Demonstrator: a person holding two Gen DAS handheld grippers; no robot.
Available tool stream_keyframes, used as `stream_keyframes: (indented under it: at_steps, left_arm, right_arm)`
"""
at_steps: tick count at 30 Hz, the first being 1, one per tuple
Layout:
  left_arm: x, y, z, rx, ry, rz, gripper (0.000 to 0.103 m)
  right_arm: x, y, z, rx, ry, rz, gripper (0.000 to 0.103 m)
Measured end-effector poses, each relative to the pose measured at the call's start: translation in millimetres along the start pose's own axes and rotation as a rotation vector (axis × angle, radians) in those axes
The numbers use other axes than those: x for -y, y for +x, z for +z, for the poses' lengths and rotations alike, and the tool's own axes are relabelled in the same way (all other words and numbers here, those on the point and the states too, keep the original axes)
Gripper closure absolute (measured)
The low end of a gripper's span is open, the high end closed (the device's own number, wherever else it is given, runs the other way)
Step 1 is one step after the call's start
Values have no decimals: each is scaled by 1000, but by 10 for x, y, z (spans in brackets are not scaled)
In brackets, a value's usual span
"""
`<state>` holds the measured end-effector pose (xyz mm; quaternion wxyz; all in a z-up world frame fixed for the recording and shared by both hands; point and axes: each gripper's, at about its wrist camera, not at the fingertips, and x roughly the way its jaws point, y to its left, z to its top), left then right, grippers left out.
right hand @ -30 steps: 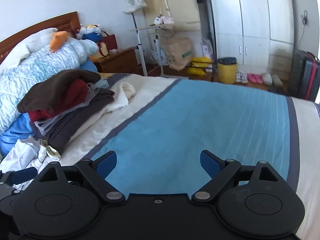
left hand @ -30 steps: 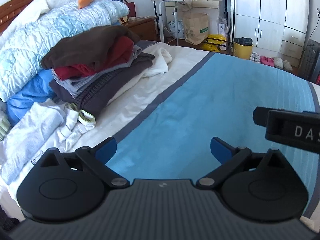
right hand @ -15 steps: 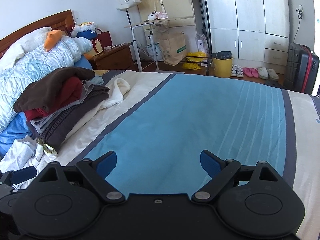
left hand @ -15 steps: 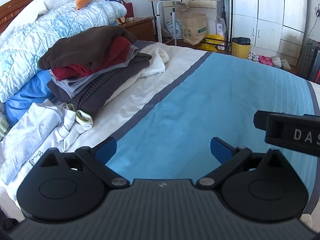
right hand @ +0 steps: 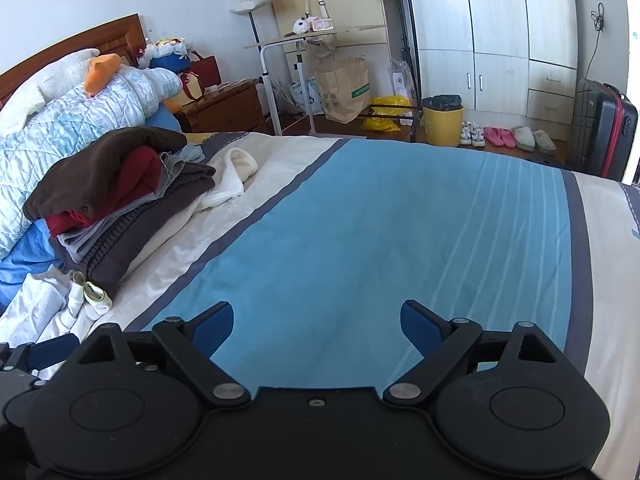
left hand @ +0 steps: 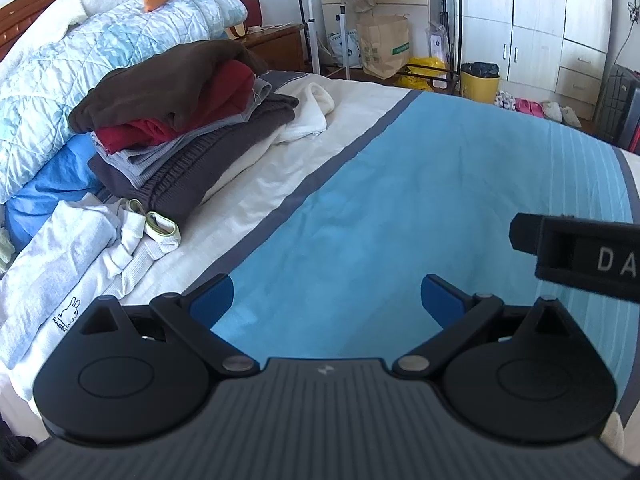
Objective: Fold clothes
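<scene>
A big bed (left hand: 400, 208) fills most of the room, with a cover that is blue in the middle and cream at the sides. At the head of the bed lies a puffy light blue quilt (left hand: 100, 60). Against the far wall stands a tall white wardrobe (right hand: 500, 40).

The clothes to fold are on the cream side of the bed, near the quilt. There is a pile of folded clothes (left hand: 180, 120): a brown top lies on the very top, then a red one, then grey ones, and a dark knit one at the bottom. A cream towel (left hand: 312, 116) lies just beside the pile. Closer to us, a loose white and grey heap of clothes (left hand: 80, 256) lies crumpled next to the pile.

The left tool (left hand: 326, 298) hangs over the blue part of the cover. Its two blue tips are far apart and hold nothing. The right tool (right hand: 316, 320) hangs over the blue part too, just beside the left one. Its tips are also wide apart with nothing between them.

On the floor by the wardrobe sits a small yellow bin (right hand: 442, 124).
</scene>
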<state>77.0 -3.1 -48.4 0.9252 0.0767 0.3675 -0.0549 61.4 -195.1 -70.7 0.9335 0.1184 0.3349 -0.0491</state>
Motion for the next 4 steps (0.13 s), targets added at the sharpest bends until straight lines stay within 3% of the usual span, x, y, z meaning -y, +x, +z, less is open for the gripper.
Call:
stream_keyframes:
  at_steps: [4]
  left_arm:
    - [6,55,-22,-14,-1,-5,1]
  right_arm:
    - [7,19,-14,-7,7,-2,10]
